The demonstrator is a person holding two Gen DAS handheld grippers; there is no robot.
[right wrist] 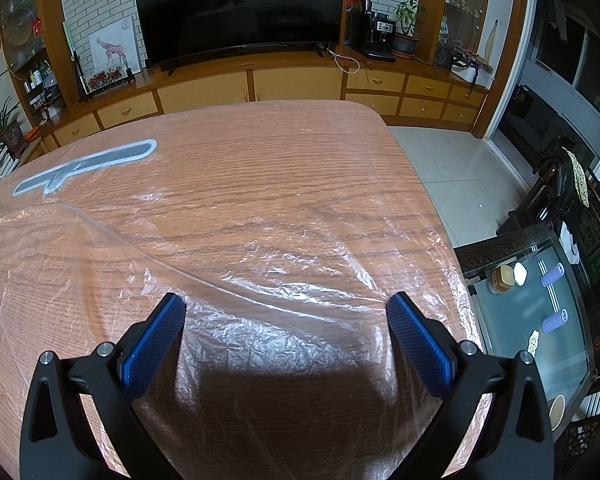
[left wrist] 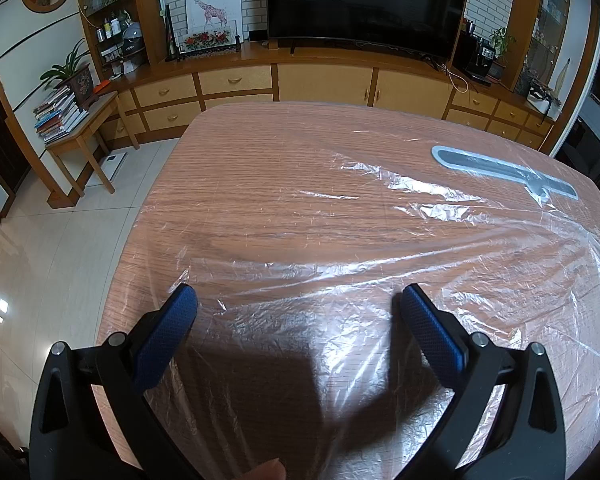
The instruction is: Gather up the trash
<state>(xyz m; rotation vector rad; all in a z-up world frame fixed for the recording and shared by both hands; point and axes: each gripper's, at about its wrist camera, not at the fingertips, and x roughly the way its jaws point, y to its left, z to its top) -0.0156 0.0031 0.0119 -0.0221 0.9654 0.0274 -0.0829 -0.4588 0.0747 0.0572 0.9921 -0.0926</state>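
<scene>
Left gripper: the left gripper (left wrist: 296, 300) hung over the near part of the table with its blue-padded fingers (left wrist: 168, 332) spread wide, nothing between them.
Right gripper: the right gripper (right wrist: 286, 308) was likewise spread wide and held nothing, above the near half of the table toward its right edge.
Table: a wood-grain table (left wrist: 260, 168) filled the middle of both wrist views, its far edge at 12 o'clock.
Plastic sheet: a clear, crinkled plastic sheet (left wrist: 380, 240) lay spread over the tabletop; in the left wrist view it ran from 6 o'clock out to 3 o'clock, and in the right wrist view (right wrist: 280, 272) it covered the stretch ahead of the fingers, with a raised fold running from 10 o'clock toward 4 o'clock.
Grey strip: a long grey strip (left wrist: 504, 170) lay flat at 2 o'clock in the left wrist view and at 10 o'clock in the right wrist view (right wrist: 88, 164), well apart from both grippers; whether the sheet covered it could not be told.
Fingertip: a person's fingertip (left wrist: 270, 470) showed at 6 o'clock in the left wrist view.
Background: a dark television (left wrist: 364, 0) stood on a wooden cabinet (left wrist: 324, 76) at 12 o'clock.
</scene>
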